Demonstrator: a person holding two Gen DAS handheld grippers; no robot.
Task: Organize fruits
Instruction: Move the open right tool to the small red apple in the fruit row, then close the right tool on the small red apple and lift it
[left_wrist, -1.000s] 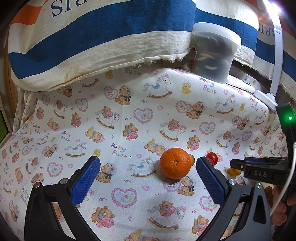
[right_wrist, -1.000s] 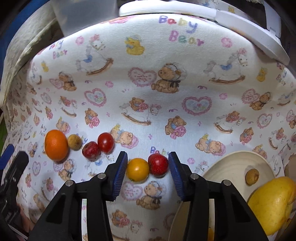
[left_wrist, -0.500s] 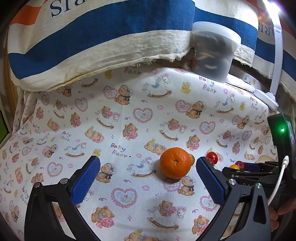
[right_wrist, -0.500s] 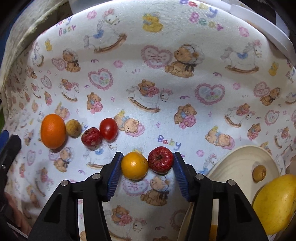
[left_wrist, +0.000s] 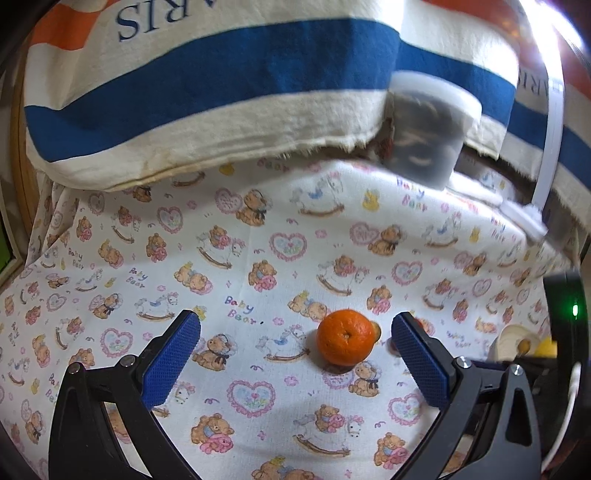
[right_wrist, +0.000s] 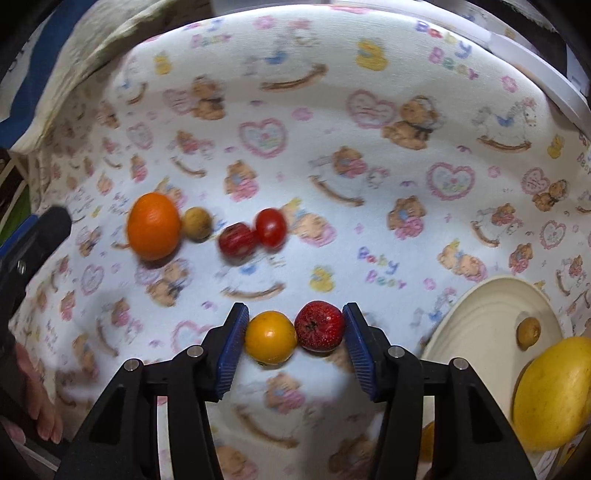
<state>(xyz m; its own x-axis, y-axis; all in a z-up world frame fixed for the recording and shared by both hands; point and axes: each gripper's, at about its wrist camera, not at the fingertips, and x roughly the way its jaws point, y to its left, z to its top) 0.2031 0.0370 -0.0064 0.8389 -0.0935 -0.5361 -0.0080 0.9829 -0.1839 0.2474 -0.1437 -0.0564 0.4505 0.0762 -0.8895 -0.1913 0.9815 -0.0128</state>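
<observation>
1. The right tool (right_wrist: 294, 334) points steeply down at the surface (right_wrist: 369, 177), which is covered by a cloth printed with bears, hearts and rocking horses.
2. Between its blue pads (right_wrist: 233, 345) sit two small fruits side by side: a yellow-orange round fruit (right_wrist: 270, 341) against the left pad and a red fruit (right_wrist: 319, 331) against the right pad, the two touching each other.
3. The pads press on this pair from both sides, so the right tool is clenched on them; its jaws have just been closing a little around the pair.
4. Ahead of the right tool and to its left lies a row of four: an orange (right_wrist: 153, 226), a small tan fruit (right_wrist: 197, 229) touching it, then a dark red fruit (right_wrist: 238, 243) and a red tomato-like fruit (right_wrist: 271, 228) touching each other.
5. Just right of the right tool stands a cream plate (right_wrist: 480, 314) holding a small brown fruit (right_wrist: 528, 332) and a large yellow fruit (right_wrist: 554, 391).
6. The left tool (left_wrist: 295, 352) is released, its jaws spread wide above the cloth and holding nothing.
7. The orange (left_wrist: 344, 341) lies between its pads, nearer the right one and touching neither.
8. Far ahead of the left tool a lidded plastic tub (left_wrist: 428, 125) stands by a blue-striped cloth (left_wrist: 221, 81).
</observation>
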